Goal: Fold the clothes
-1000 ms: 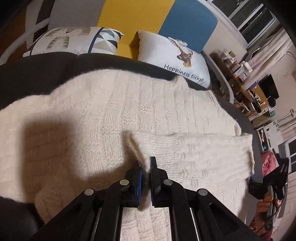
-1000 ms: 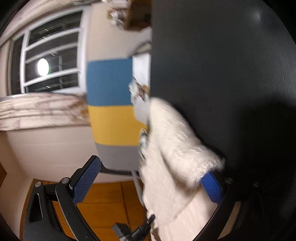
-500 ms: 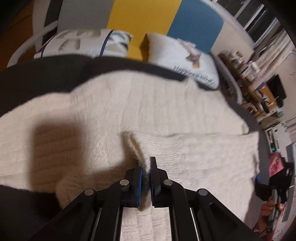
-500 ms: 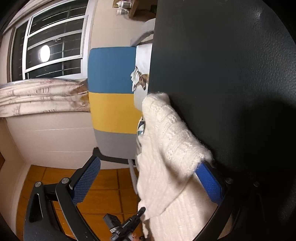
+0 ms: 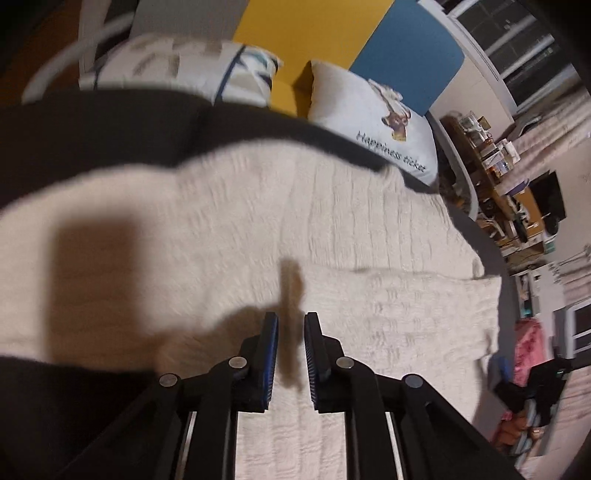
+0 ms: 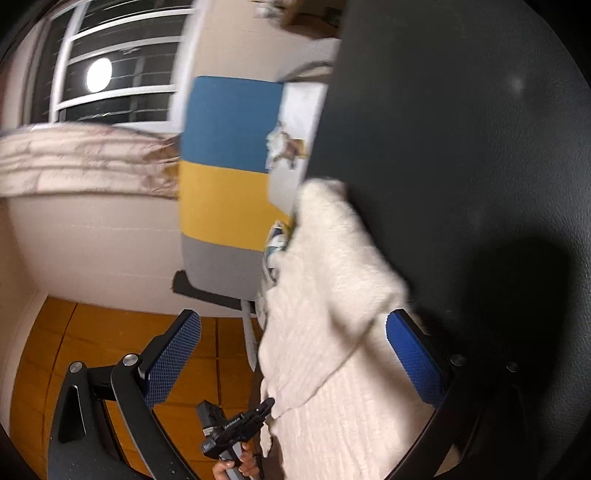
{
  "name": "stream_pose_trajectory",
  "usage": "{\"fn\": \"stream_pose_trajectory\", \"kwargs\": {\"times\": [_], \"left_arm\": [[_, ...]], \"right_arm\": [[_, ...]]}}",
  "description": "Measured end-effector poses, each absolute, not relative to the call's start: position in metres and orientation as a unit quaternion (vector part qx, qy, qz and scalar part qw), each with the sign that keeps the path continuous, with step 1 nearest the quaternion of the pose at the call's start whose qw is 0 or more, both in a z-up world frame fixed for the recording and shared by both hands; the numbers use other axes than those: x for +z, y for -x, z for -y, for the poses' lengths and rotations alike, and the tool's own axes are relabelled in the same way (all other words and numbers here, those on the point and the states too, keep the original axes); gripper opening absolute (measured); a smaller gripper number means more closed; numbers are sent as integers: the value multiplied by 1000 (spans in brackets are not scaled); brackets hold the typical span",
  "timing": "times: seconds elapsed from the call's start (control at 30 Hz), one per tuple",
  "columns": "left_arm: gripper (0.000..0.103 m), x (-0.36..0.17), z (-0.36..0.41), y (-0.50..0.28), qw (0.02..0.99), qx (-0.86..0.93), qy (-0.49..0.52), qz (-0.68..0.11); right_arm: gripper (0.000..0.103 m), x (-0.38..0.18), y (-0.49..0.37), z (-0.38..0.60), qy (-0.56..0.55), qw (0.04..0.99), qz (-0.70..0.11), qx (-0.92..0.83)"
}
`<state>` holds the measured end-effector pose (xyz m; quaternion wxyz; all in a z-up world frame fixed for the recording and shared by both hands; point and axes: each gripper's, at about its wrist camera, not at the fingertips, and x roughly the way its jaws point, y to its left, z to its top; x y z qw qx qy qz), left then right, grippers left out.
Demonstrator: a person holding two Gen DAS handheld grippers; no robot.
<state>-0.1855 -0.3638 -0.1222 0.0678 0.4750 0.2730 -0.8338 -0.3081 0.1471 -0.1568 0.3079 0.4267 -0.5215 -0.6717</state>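
Pillows lay beyond the far edge of the work surface: 1 white pillow printed "Happiness ticket" and 1 patterned pillow, side by side against a headboard of grey, yellow and blue panels. Nothing lay on the garment in front of either gripper. Surface was a dark, black-looking mattress or pad; the right wrist view showed it tilted steeply in frame. Room details: orange wooden floor, barred window reflecting 1 lamp, pale curtain, cluttered shelf at the right of the left wrist view, pink cloth beyond the edge.

Cream knit sweater was spread flat on the dark surface, long axis running left to right across the left wrist view, with 1 sleeve folded across the body and its cuff end toward the right edge. Image was motion-blurred.

Left gripper hovered above the sweater, jaws parted by a narrow gap with nothing between them; its shadow fell on the knit.

Right gripper had its jaws spread wide. Sweater edge lay between the blue pads, against the right pad only, not clamped. The other gripper with a hand showed at the bottom of that view.
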Motion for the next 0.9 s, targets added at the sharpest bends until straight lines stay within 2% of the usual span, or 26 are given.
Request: {"fn": "stream_pose_trajectory", "kwargs": {"times": [0.13, 0.27, 0.53, 0.67, 0.9], "left_arm": [[15, -108, 354, 196, 49, -842, -469, -262], [20, -102, 293, 249, -40, -838, -494, -228], [25, -92, 172, 355, -216, -805, -530, -155], [25, -104, 132, 403, -238, -787, -553, -136], [27, -125, 106, 438, -288, -753, -574, -142]], "right_arm": [[102, -156, 325, -128, -435, 321, 513, -667], [102, -176, 334, -120, -474, 274, 515, -660], [102, -165, 316, -121, -458, 337, 502, -652], [100, -167, 316, -120, -467, 333, 472, -669], [100, -180, 320, -122, -465, 340, 495, -650]]}}
